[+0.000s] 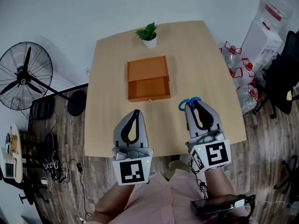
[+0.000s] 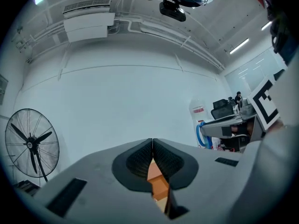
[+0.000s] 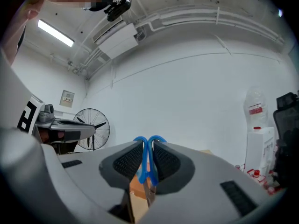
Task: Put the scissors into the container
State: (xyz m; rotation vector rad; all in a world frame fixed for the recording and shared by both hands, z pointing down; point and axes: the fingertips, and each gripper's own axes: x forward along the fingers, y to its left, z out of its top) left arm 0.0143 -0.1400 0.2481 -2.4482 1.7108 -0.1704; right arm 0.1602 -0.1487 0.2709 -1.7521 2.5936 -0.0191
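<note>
Over a pale wooden table (image 1: 210,69), in the head view, we hold both grippers side by side near the table's front edge. Our left gripper (image 1: 136,112) has its jaws pressed together with nothing in them. Our right gripper (image 1: 192,105) pinches the scissors (image 1: 185,104) between its jaws, and the blue handle loops stick out past the tips toward the far side. The scissors are near the container (image 1: 148,78) but apart from it, to its right and closer to us. The container, an orange-brown wooden box, lies at the table's middle. A small potted plant (image 1: 148,34) stands behind it at the far edge. A standing fan (image 1: 25,76) is on the floor to the left, and water bottles (image 1: 236,71) are to the right.

In the left gripper view, the two pads meet at the tips. Through the slit below them we glimpse the container's orange wood.

In the right gripper view, the jaws are clamped on the blue handles, whose loops rise just above the tips. A sliver of metal shows lower down between the pads.
</note>
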